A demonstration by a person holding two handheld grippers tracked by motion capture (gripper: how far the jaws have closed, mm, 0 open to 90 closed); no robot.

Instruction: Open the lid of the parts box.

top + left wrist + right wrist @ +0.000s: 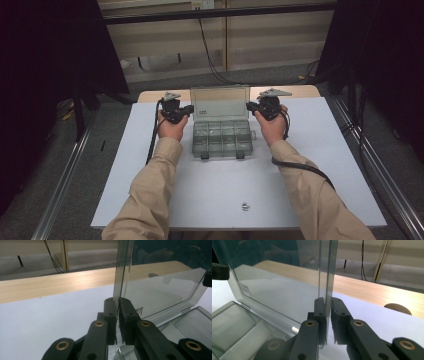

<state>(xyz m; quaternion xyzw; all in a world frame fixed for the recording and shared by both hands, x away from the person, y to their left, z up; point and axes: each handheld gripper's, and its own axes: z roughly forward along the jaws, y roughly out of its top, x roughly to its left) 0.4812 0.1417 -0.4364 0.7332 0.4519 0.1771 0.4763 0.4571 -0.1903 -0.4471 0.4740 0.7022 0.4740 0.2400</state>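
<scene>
A clear plastic compartment box (222,137) stands on the white table top (150,150), its lid (220,103) raised upright at the far side. My left gripper (191,109) is shut on the lid's left edge, and my right gripper (248,106) is shut on its right edge. In the left gripper view the jaws (118,301) pinch the thin edge of the lid (160,290), with the box's tray (197,320) below to the right. The right gripper view has the jaws (328,300) clamped on the lid (279,285) above the divided tray (234,327).
A small metal part (245,206) lies near the table's front edge. A wooden strip (50,286) runs along the far side, with a round hole (397,308) in it. Cables hang behind the table. Metal rails (60,185) flank the table on both sides.
</scene>
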